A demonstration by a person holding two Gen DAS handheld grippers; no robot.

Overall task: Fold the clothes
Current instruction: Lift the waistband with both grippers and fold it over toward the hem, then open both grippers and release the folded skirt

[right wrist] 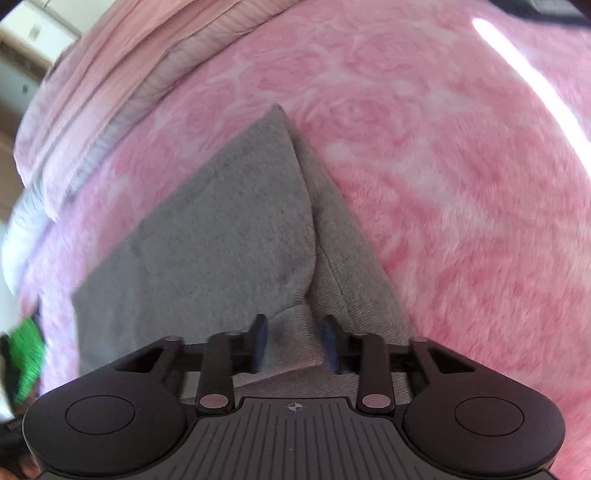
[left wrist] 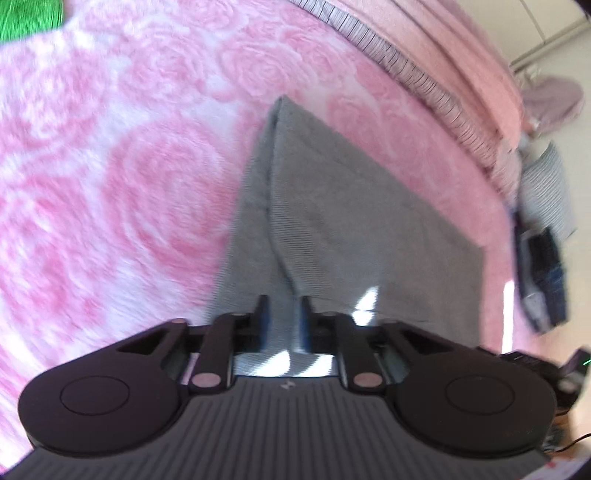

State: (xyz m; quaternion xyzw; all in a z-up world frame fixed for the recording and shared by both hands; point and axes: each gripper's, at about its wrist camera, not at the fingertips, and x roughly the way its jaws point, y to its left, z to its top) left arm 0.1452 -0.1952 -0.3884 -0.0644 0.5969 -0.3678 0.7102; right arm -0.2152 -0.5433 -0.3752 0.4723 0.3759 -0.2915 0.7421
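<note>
In the left wrist view, the left gripper [left wrist: 283,306] has its two dark fingers pinched on a raised fold of a grey knitted garment [left wrist: 332,206], with cloth filling the narrow gap between the blue-edged pads. The garment is one piece, finely ribbed, and it runs away from the gripper in a long wedge that tapers to a point. A lengthwise crease divides it into a narrow left strip and a broader right panel. It lies on a plush pink blanket [left wrist: 110,184] with a pale rose pattern and a fleecy pile. Past the blanket's far edge sit a striped grey band of bedding [left wrist: 406,62] and a smoother pink cover. This view alone shows a green patch [left wrist: 29,16] at the top left corner and dark folded clothes [left wrist: 543,273] at the right edge, both blurred.

In the right wrist view, the right gripper [right wrist: 295,332] likewise has its two fingers closed on a bunched ridge of the same grey garment [right wrist: 207,240]. Here the knit looks fuzzier and the broad panel lies on the left. The pink blanket [right wrist: 461,184] fills the right half, crossed by one bright streak of light [right wrist: 528,70]. Only here do pale cabinet fronts [right wrist: 22,48] appear at the upper left, and a green blur [right wrist: 26,354] at the lower left.
</note>
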